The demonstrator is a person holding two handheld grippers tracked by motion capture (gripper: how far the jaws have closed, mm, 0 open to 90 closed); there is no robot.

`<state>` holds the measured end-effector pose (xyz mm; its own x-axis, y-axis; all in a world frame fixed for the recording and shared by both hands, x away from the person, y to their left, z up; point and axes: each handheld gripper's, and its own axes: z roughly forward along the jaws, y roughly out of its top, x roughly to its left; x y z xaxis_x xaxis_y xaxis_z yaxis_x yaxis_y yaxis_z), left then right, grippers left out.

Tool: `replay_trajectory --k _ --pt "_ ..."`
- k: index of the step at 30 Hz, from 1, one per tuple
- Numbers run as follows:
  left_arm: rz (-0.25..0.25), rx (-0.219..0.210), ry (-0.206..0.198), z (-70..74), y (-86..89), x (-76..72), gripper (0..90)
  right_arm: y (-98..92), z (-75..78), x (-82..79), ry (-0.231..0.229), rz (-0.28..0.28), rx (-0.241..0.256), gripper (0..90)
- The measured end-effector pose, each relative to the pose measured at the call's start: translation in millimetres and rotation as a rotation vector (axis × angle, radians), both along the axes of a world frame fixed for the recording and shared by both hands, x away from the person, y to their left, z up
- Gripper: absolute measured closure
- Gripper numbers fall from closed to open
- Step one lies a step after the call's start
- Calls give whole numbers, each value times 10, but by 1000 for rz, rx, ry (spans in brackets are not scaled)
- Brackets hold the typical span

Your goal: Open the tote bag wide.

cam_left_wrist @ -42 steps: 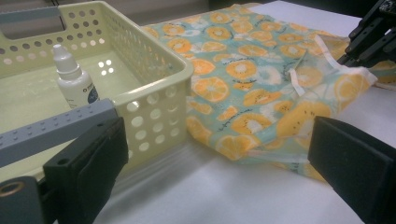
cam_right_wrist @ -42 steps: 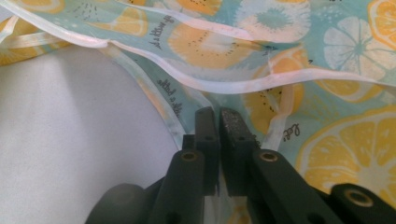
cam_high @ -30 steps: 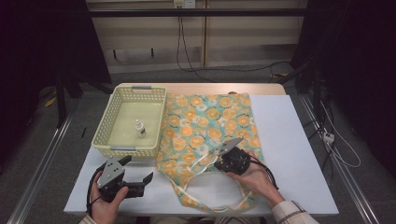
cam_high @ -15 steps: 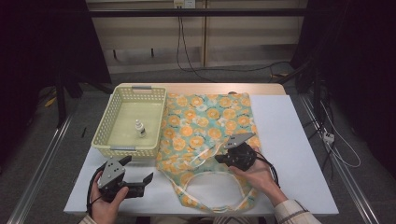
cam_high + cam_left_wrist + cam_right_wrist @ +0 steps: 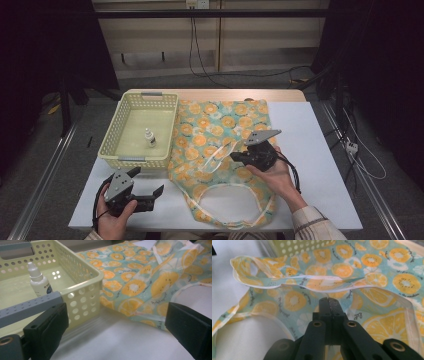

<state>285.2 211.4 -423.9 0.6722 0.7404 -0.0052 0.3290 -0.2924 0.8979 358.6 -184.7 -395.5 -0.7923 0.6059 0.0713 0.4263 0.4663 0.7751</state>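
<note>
Over on the left, the left gripper [image 5: 150, 192] rests low near the front edge of the white table [image 5: 320, 150], its jaws spread wide with nothing between them, pointed toward the basket [image 5: 122, 159] and the cloth beside it. Inside that pale yellow basket stands a small white dropper bottle [image 5: 149, 138], upright and alone. Just right of the basket lies the bag [image 5: 225, 125], a cloth tote printed with orange slices, spread flat at its far end with its mouth and white handles toward the person. The right gripper [image 5: 329, 305] has its jaws pressed together on the upper layer of the bag near the rim, and that layer looks lifted off the one beneath, so the mouth gapes a little toward the left.

To my eye the step in hand is opening the bag. Next, I'd guess, the right hand needs to raise the pinched edge higher and hold it steady, while the left goes for the bottle or catches the lower rim
</note>
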Motion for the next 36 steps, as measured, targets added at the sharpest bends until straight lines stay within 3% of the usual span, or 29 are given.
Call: replay_trajectory --k 11,17,27,36 --pt "7 -1 2 1 4 -7 48 -58 194 140 -26 -24 92 900" --pt "3 -2 2 -1 -1 -2 48 -77 301 203 -44 -1 104 900" --pt "-5 2 0 -6 5 -1 48 -155 466 303 -94 -41 141 900" --pt "7 -6 7 -14 41 0 48 -131 443 380 -78 -50 145 900"
